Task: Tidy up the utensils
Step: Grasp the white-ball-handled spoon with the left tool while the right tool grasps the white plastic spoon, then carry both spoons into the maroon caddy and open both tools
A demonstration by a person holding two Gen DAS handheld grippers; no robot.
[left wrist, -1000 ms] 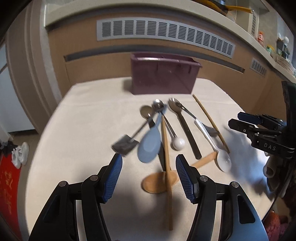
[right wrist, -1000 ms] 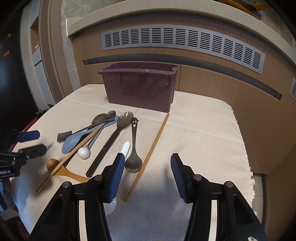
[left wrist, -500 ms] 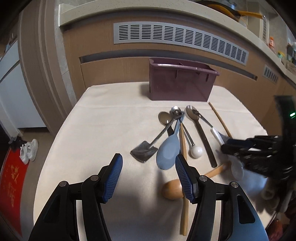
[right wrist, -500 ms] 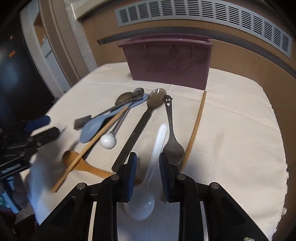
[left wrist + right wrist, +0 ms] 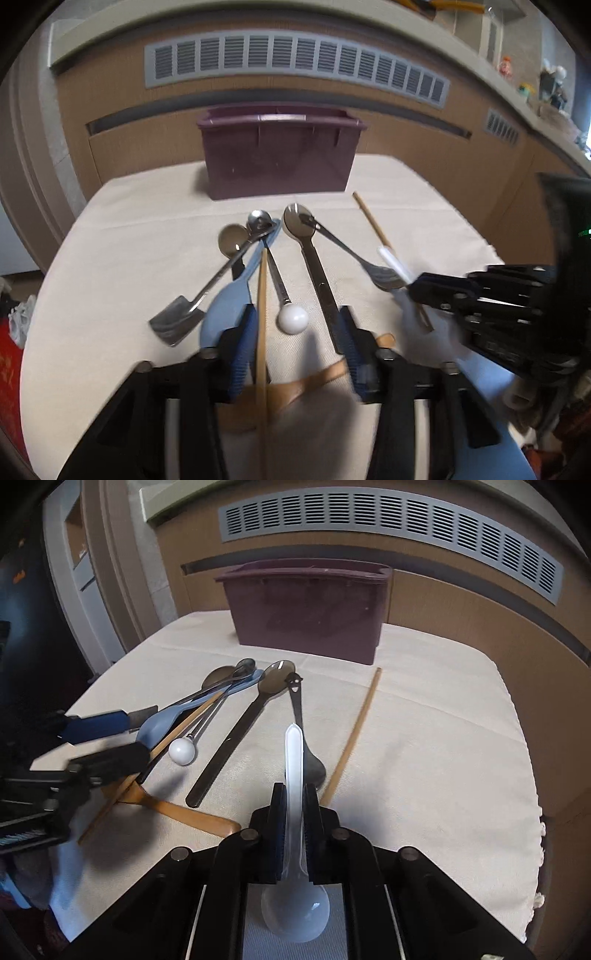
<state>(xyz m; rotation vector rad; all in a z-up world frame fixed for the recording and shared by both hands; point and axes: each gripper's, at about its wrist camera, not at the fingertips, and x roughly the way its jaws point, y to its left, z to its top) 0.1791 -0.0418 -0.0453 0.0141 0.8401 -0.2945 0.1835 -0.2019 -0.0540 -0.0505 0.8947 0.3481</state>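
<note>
In the right wrist view, my right gripper (image 5: 294, 812) is shut on the handle of the white plastic spoon (image 5: 293, 749). Its bowl sits under the jaws, towards the camera. My left gripper (image 5: 297, 343) hangs low over the utensil pile with its jaws closing. A wooden chopstick (image 5: 262, 295) and the wooden spoon's handle (image 5: 325, 371) lie between its fingers, and the pads press on neither. The purple caddy (image 5: 280, 162) stands at the back of the cloth. The right gripper (image 5: 443, 291) also shows at the right edge of the left wrist view.
A blue spoon (image 5: 229, 310), a shovel-shaped metal spoon (image 5: 177, 325), a ball-ended stirrer (image 5: 293, 319), a dark long spoon (image 5: 317, 273) and a dark smiley spoon (image 5: 299, 716) lie fanned on the cream cloth (image 5: 443, 738). A second chopstick (image 5: 354, 738) lies apart to the right. The cloth's edge drops off at the right.
The right jaws have closed onto the white spoon's handle. The left gripper has moved forward over the wooden chopstick and wooden spoon, and its jaws have narrowed.
</note>
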